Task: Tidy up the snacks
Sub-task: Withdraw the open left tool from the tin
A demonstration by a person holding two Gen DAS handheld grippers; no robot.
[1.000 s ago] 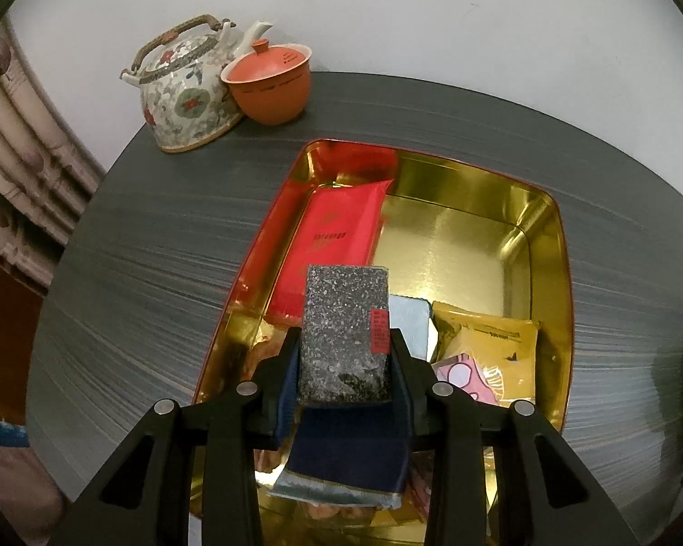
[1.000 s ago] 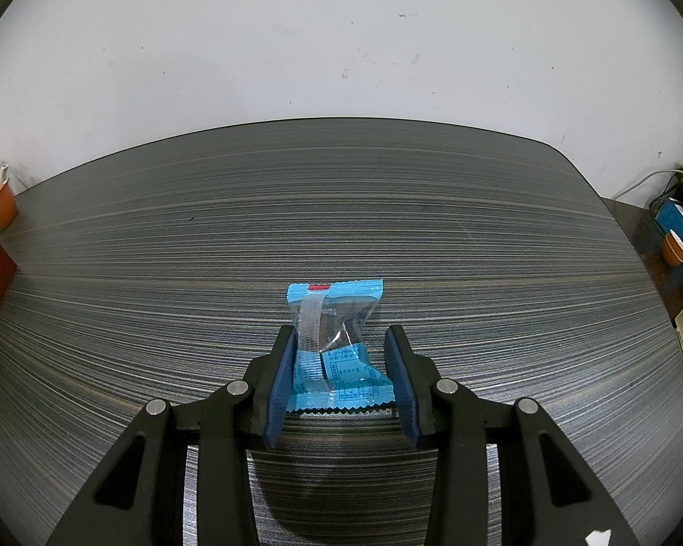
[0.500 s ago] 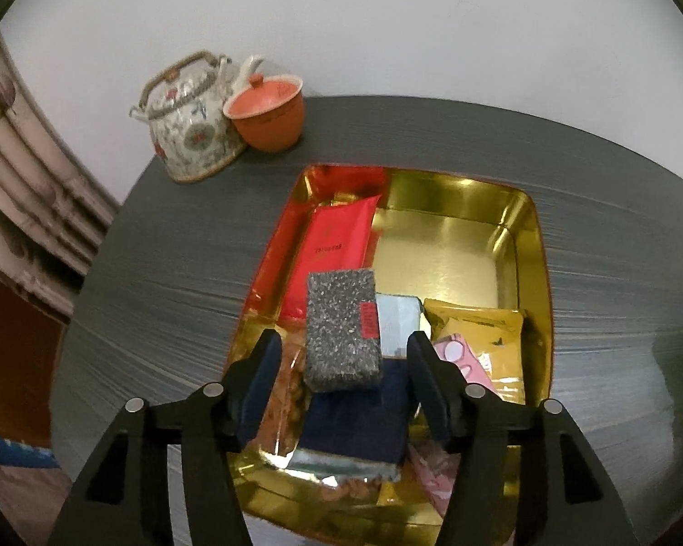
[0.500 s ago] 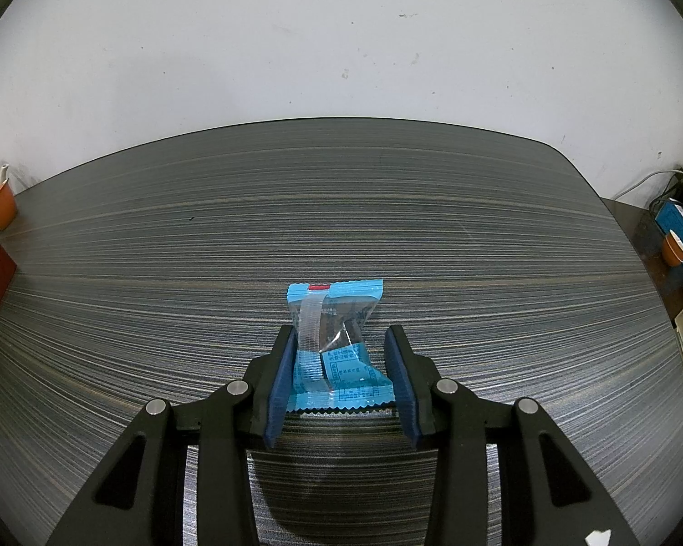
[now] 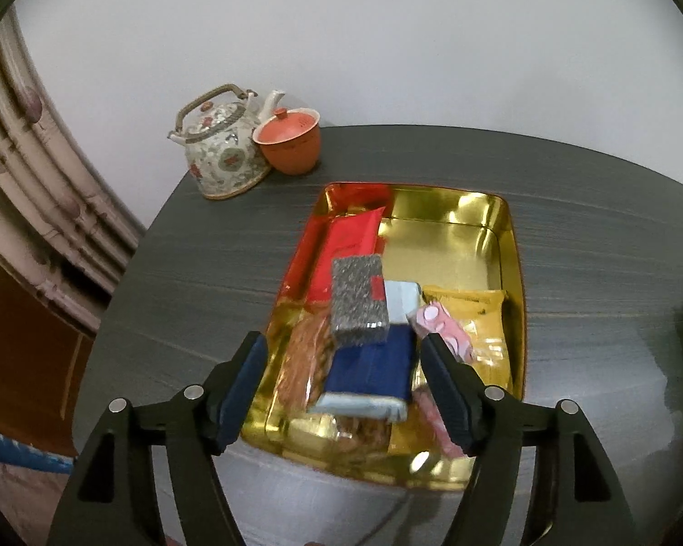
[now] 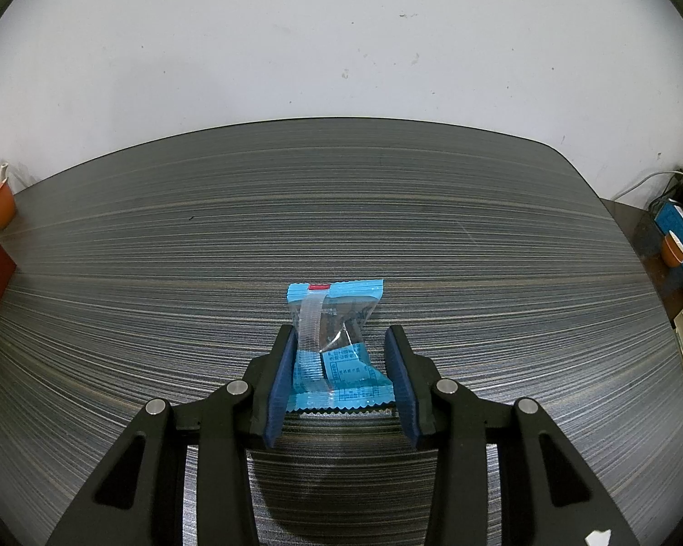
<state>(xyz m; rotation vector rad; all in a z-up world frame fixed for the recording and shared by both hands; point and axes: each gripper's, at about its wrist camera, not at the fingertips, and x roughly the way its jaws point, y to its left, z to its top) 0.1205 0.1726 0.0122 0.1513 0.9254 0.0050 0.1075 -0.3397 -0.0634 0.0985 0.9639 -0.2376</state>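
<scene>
Both of my grippers are apart: the left gripper (image 5: pixel 344 380) hangs over the gold tray (image 5: pixel 517 273), the right gripper (image 6: pixel 339 371) sits around the blue snack packet (image 6: pixel 334 346).

On the left, a floral teapot (image 5: pixel 221 150) and an orange lidded cup (image 5: pixel 291 141) stand touching at the far tabletop (image 5: pixel 205 264) corner. In the tray, the grey speckled packet (image 5: pixel 357 300) lies on a dark blue packet (image 5: pixel 371 371), beside a red packet (image 5: pixel 348 250), a pink packet (image 5: pixel 441 327) and a yellow packet (image 5: pixel 473 305). On the right, the blue snack packet lies flat on the tabletop, between my open pads (image 6: pixel 281 380); I cannot tell if they touch it.
</scene>
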